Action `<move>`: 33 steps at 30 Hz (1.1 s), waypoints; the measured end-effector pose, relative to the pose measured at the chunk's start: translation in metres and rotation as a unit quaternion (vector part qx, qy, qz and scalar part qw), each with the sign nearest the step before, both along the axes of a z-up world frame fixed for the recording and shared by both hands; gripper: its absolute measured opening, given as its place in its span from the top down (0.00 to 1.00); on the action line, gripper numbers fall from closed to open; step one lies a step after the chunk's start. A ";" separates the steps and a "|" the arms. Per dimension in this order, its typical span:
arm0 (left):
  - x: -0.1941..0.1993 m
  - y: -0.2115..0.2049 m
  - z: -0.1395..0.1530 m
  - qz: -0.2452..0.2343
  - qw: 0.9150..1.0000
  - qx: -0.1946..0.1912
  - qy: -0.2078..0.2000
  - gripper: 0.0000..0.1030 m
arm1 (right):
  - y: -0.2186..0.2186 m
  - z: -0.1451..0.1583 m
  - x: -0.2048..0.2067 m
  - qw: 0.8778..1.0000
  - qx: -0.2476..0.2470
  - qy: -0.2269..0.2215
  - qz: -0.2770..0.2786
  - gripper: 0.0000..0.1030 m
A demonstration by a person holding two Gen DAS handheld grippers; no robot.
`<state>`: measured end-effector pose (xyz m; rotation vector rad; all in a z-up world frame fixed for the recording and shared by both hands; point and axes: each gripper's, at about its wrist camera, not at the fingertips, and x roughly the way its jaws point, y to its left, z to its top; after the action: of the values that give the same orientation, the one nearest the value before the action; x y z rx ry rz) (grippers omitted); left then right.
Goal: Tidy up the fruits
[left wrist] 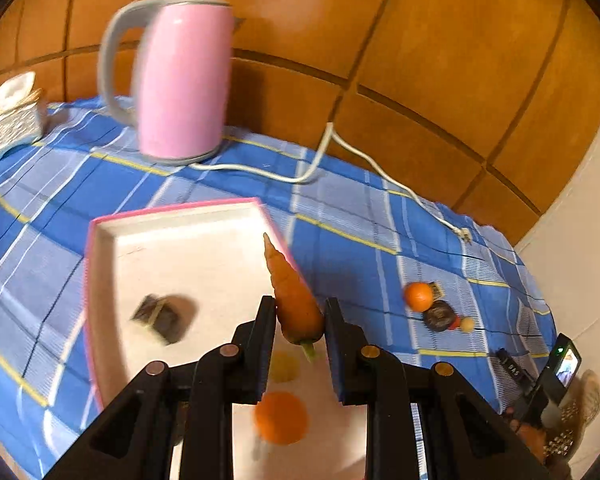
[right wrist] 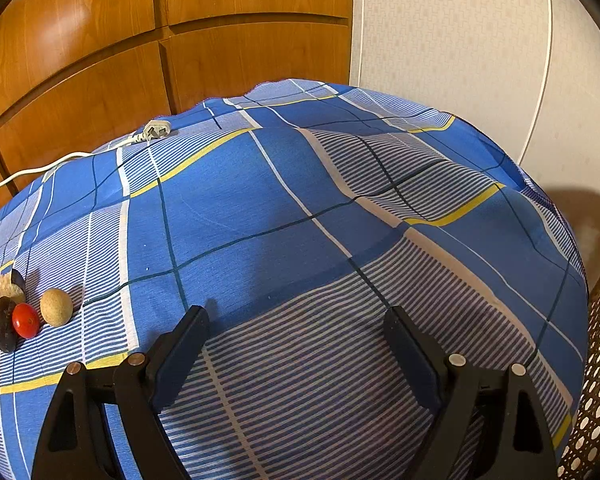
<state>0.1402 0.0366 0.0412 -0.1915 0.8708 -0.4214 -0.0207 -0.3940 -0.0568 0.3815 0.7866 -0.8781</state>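
Over a blue checked tablecloth [right wrist: 260, 208] before wood panelling [left wrist: 420, 40], left fingers [left wrist: 266, 320] pinch a carrot [left wrist: 296, 300]; right fingers [right wrist: 400, 336] spread.

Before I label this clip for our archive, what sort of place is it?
Probably a room at home: a table under a blue checked cloth, a pink kettle beside wooden wall panels, and a tray for fruit.

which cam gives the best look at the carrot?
Left wrist view. The carrot sits centre frame, clamped at its thick end by the left gripper, tip pointing away over the pink-rimmed tray. The right wrist view shows none of it, only the open right gripper above the blue checked cloth.
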 end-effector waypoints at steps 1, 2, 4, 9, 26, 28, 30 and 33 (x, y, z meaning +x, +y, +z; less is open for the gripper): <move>0.000 0.007 -0.004 0.006 1.000 0.004 0.003 0.77 | 0.000 0.000 0.000 1.000 0.000 0.000 0.000 0.11; 0.001 0.012 -0.007 0.013 1.000 0.008 0.004 0.77 | 0.000 0.000 0.001 1.000 -0.001 0.001 0.001 0.11; 0.005 0.023 -0.014 0.025 1.000 0.012 0.014 0.76 | 0.000 0.000 0.000 1.000 -0.001 0.001 0.001 0.11; 0.019 0.038 -0.027 0.056 0.998 0.021 0.022 0.76 | 0.001 0.000 0.000 1.000 -0.001 0.001 0.001 0.11; -0.027 0.052 -0.033 0.160 0.986 0.051 0.008 0.36 | 0.000 0.000 0.000 1.000 -0.001 0.001 0.001 0.11; -0.036 0.054 -0.032 0.171 0.984 0.052 0.003 0.35 | 0.000 0.000 0.000 1.000 -0.001 0.001 0.001 0.11; -0.047 0.057 -0.031 0.179 0.983 0.050 -0.002 0.31 | 0.000 0.000 0.000 1.000 -0.001 0.001 0.001 0.11; -0.059 0.058 -0.030 0.182 0.982 0.053 -0.004 0.29 | 0.000 0.000 0.000 1.000 -0.001 0.001 0.001 0.11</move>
<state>0.0817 0.0948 0.0109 -0.2457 0.8264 -0.0337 -0.0205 -0.3937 -0.0567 0.3776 0.7882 -0.8779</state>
